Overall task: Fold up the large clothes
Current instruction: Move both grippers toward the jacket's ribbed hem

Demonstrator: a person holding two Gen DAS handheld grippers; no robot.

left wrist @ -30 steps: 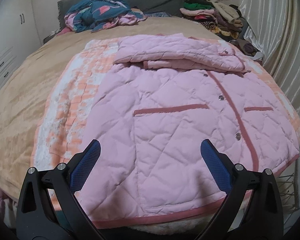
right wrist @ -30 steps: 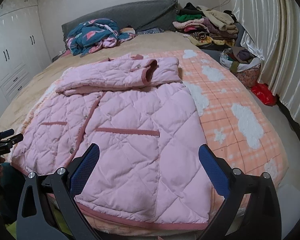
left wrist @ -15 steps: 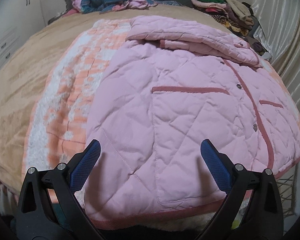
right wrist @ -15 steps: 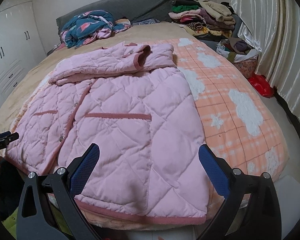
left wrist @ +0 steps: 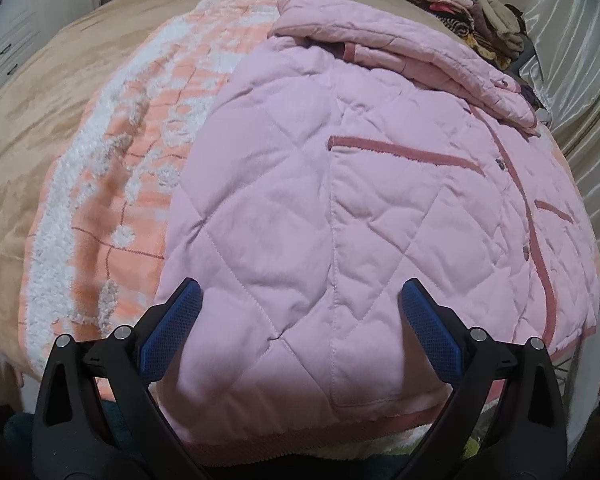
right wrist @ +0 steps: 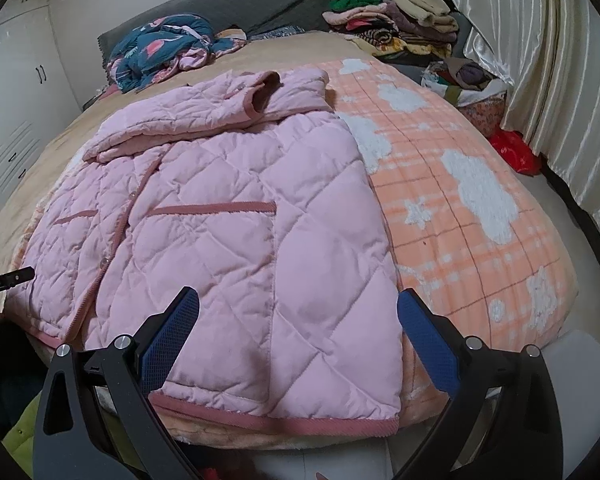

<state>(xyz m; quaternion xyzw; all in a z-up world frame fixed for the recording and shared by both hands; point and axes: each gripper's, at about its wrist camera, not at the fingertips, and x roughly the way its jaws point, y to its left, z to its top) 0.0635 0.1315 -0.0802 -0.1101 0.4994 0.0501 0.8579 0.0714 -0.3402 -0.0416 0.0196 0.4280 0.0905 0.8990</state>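
Observation:
A pink quilted jacket (left wrist: 308, 200) lies front up on the bed, hem toward me, both sleeves folded across its top. It also shows in the right wrist view (right wrist: 228, 232). My left gripper (left wrist: 300, 300) is open and empty, low over the jacket's left hem corner. My right gripper (right wrist: 298, 308) is open and empty, just above the jacket's right hem corner. The dark pink hem trim (right wrist: 300, 426) runs below the right fingers. The tip of the left gripper (right wrist: 8, 280) shows at the left edge of the right wrist view.
An orange blanket with white clouds (right wrist: 460, 208) lies under the jacket on a tan bedspread (left wrist: 28, 128). A blue patterned garment (right wrist: 164, 48) and a stack of folded clothes (right wrist: 396, 20) sit at the head. Curtains (right wrist: 548, 60) hang on the right.
Both grippers have moved forward and down toward the jacket's hem corners. The jacket has not moved, and both grippers stay open.

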